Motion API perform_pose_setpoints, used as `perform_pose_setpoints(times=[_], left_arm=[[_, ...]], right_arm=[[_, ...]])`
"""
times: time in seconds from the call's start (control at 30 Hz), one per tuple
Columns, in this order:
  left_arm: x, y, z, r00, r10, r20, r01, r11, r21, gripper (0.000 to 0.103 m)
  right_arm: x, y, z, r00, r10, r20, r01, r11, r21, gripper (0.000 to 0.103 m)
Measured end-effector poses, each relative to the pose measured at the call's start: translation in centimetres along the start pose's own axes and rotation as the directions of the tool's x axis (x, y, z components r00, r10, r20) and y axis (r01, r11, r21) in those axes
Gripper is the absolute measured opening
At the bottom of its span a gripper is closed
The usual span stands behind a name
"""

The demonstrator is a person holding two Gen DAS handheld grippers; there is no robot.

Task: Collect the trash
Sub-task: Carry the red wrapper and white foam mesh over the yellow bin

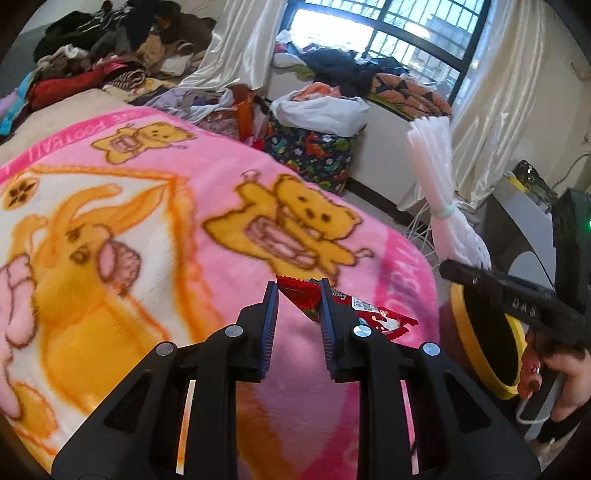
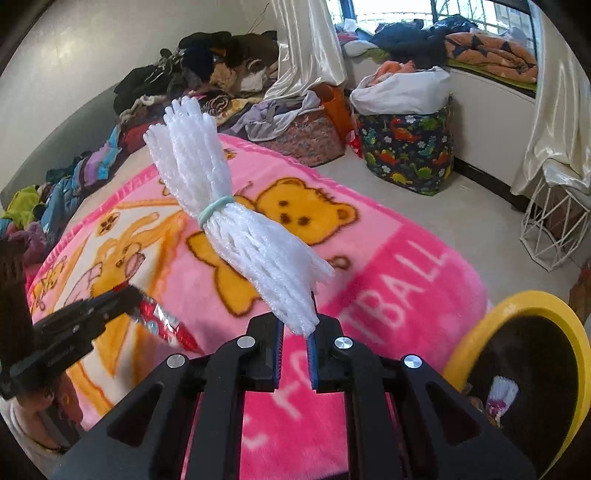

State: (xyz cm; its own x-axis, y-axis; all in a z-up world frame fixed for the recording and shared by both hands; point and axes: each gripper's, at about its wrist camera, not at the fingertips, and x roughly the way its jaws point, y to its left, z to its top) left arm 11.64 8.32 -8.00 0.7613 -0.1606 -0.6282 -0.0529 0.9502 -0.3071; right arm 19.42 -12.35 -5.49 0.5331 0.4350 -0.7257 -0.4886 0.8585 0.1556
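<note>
1. Two items in hand: right hand-held gripper point(image 2: 295, 334) clamps white foam-net bundle point(image 2: 236, 225) above yellow-rimmed bin point(image 2: 517, 299), likely for dropping.
2. Left hand-held gripper point(image 1: 298, 291) pinches red wrapper point(image 1: 354, 310) over pink blanket point(image 1: 147, 206).

- The left wrist view looks forward along its own fingers, low and close over the pink blanket point(image 1: 147, 229), facing the window point(image 1: 388, 33).
- The right wrist view sits just to the right, close over the blanket too, facing the same far wall.
- Both share the blanket, the dinosaur-print basket point(image 1: 314, 155) and the yellow-rimmed bin point(image 2: 524, 354).
</note>
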Motion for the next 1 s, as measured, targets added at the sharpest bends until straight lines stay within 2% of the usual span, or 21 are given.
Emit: perform_pose_setpoints(times=[0.47, 1.0], left_arm=[[0.0, -6.8, 0.6, 0.997, -0.078, 0.007, 0.076, 0.991, 0.112, 0.016], [0.9, -15.6, -0.1, 0.984, -0.179, -0.014, 0.177, 0.955, 0.236, 0.016]], right_arm=[[-6.8, -5.5, -4.0, 0.996, -0.060, 0.066, 0.050, 0.990, 0.135, 0.011], [-12.8, -12.4, -9.7, 0.978, -0.181, 0.104, 0.139, 0.936, 0.323, 0.011]])
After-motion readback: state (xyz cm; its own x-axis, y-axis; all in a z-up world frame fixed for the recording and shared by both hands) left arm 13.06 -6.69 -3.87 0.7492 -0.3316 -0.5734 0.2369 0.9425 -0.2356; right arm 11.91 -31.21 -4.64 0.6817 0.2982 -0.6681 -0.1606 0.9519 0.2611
